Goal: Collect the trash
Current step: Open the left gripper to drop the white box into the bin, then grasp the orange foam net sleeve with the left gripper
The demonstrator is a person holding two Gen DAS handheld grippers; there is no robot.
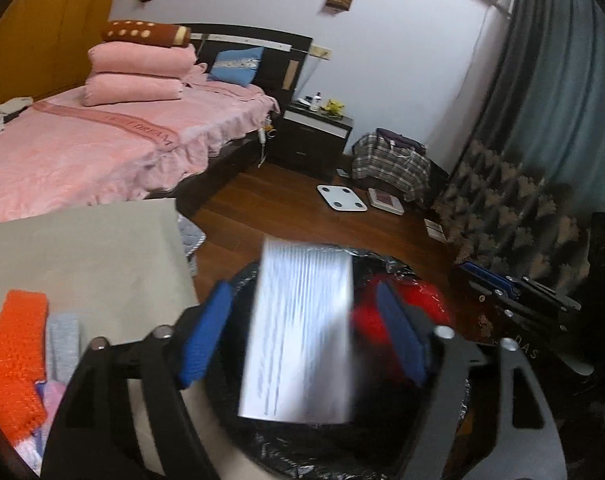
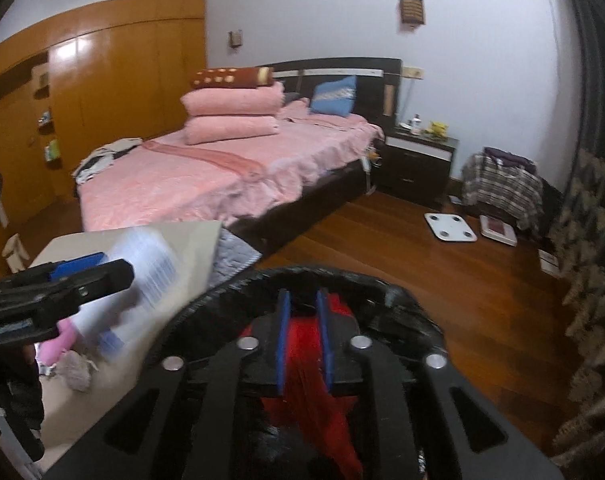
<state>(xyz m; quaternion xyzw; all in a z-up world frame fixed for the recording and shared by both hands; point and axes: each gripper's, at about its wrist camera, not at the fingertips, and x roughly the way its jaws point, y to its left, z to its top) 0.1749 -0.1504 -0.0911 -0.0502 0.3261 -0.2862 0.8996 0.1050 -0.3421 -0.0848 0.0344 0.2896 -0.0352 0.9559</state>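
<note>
Now my left gripper (image 1: 302, 332) stands wide, its pads clear of the white printed paper (image 1: 302, 332) blurred between them, apparently loose over the black-lined bin (image 1: 286, 456) below. My right gripper (image 2: 304, 340) is narrowly parted around a red bag (image 2: 322, 412) hanging into that bin; I can't tell if the pads pinch it. Both look light, limp and crushable; I'd grip an edge or a bunched fold.

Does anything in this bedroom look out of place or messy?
Yes: a white scale and a flat box lie loose on the wooden floor by a plaid bag, and crumpled clothing sits on the pink bed.
</note>
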